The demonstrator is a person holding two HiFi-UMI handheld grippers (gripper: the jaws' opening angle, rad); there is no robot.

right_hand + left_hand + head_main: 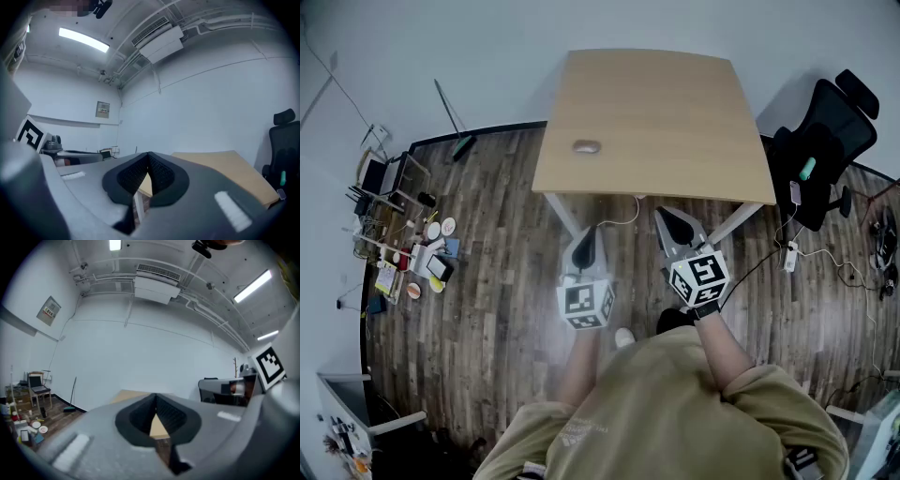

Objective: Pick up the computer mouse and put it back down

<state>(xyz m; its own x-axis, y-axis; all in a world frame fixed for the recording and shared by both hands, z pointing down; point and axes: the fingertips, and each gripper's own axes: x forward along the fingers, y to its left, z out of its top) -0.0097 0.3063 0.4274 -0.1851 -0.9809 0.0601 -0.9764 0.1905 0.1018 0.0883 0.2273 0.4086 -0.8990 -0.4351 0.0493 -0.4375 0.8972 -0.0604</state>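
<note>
We saw the computer mouse (586,146) lying on the left part of the wooden table (675,112), well apart from both grippers. We held the left gripper (584,246) and the right gripper (677,225) level, side by side, just short of the table's near edge. Each had its jaws pressed together on nothing. A black office chair (825,141) stood right of the table, and scattered small items (412,253) lay on the floor far to the left.

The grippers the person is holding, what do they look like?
The left gripper and right gripper are both pale grey plastic and narrow to a point. They have black ribbed pads inside. Each one carries a white cube printed with black square markers. The person wears a tan sweatshirt whose sleeves stop short of the forearms.
</note>
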